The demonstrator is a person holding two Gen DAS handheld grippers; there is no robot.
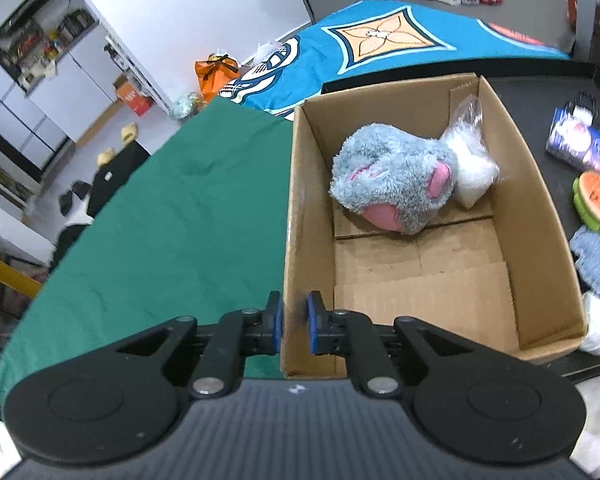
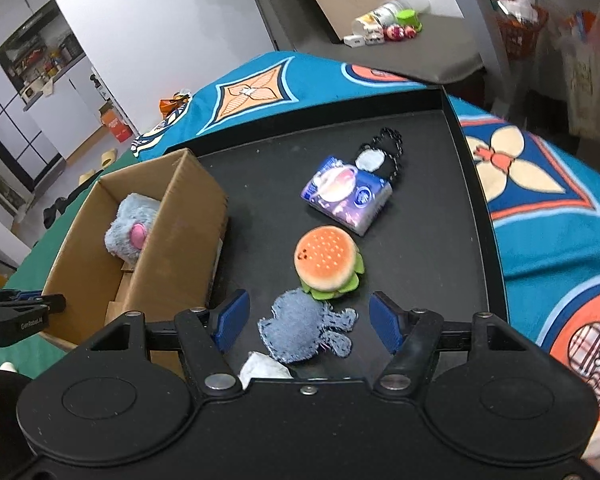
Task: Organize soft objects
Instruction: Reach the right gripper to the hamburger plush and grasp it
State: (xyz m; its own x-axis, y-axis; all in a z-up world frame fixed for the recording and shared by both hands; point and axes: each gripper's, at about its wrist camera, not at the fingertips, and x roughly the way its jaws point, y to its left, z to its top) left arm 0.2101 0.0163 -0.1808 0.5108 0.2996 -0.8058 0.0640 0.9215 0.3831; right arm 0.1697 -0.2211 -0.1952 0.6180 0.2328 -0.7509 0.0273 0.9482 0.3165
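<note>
Inside box [image 1: 420,288]: plush [image 1: 396,184], bag [image 1: 474,160] stowed | beside box: burger [image 2: 327,260], blue toy [image 2: 306,328], pack [image 2: 346,194] left | left gripper [image 1: 295,322] pinches box wall | right gripper [image 2: 307,322] agape above blue toy

My left gripper [image 1: 295,322] pointed steeply downward, its blue pads [image 1: 275,322] drawn close together and pinching a thin wall between them. In the right wrist view it showed only as a black finger at the left edge. My right gripper [image 2: 308,320] also tilted downward, its jaws standing about half apart, with nothing pressed between the blue pads [image 2: 233,318]; neither pad touched anything.
</note>
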